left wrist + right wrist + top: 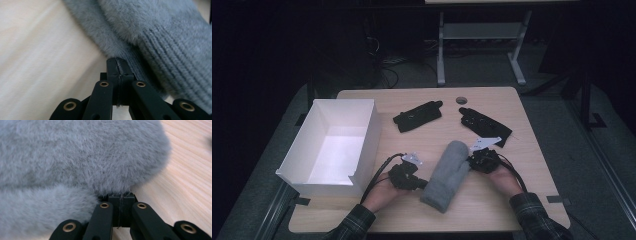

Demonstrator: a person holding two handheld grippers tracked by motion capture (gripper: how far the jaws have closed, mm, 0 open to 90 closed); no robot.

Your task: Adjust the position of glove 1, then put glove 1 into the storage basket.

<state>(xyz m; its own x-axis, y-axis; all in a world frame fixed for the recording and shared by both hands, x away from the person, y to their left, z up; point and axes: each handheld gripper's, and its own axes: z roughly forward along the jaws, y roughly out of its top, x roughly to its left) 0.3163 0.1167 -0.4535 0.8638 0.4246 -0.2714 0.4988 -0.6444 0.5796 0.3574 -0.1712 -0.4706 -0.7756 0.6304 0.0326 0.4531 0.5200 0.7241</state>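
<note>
The grey mitten (448,173), pinched at both ends by closed fingers, should be lifted evenly toward the white box (337,145).

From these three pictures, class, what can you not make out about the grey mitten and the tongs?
- High view: the tips of the left tongs and right tongs, dark and small against the grey mitten.
- Both gripper views: the mitten's full outline, cut by the frame edges.
- High view: whether a second mitten lies underneath.

Fuzzy grey mitten (448,172) flat on table
</note>
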